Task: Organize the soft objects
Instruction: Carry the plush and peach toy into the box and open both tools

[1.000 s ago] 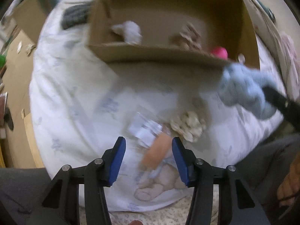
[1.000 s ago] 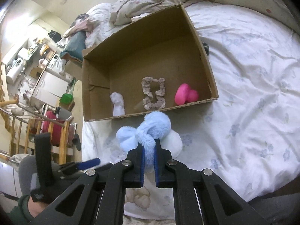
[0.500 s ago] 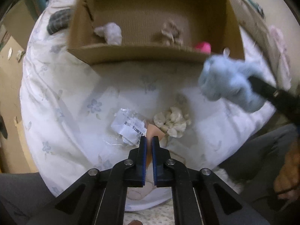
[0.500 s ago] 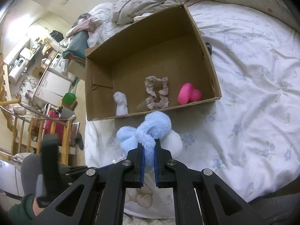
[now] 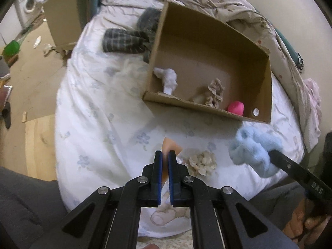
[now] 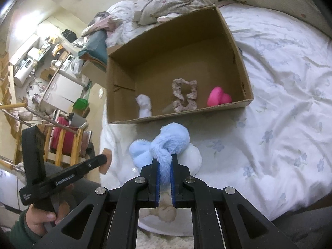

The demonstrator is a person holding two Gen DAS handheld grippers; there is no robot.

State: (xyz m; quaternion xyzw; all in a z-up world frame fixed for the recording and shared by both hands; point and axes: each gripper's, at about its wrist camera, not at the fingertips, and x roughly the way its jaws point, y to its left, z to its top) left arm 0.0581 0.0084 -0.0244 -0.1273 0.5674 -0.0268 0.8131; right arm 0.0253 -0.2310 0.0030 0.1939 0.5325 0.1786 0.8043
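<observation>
On the white floral bedsheet (image 6: 280, 95) sits an open brown cardboard box (image 5: 267, 87) holding a pink plush heart (image 6: 219, 99), a beige ruffled scrunchie (image 6: 184, 98) and a white fluffy toy (image 6: 144, 105). Just short of its near wall, the right tool (image 6: 165, 166) is clamped on a fluffy light-blue plush bow (image 6: 166, 143), lifted above the sheet. Further left, the left tool (image 5: 165, 161) pinches a peach-coloured flat soft pad (image 5: 169, 146), beside a cream knobbly scrunchie (image 5: 202, 161) lying on the sheet.

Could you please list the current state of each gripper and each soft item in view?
Left gripper: shut on the peach-coloured flat sponge, lifted.
Right gripper: shut on the fluffy light-blue plush, held short of the box.
Open brown cardboard box: upright on the bed, holding a white plush, beige scrunchie and pink heart-shaped sponge.
Cream lumpy scrunchie: lying on the sheet.
</observation>
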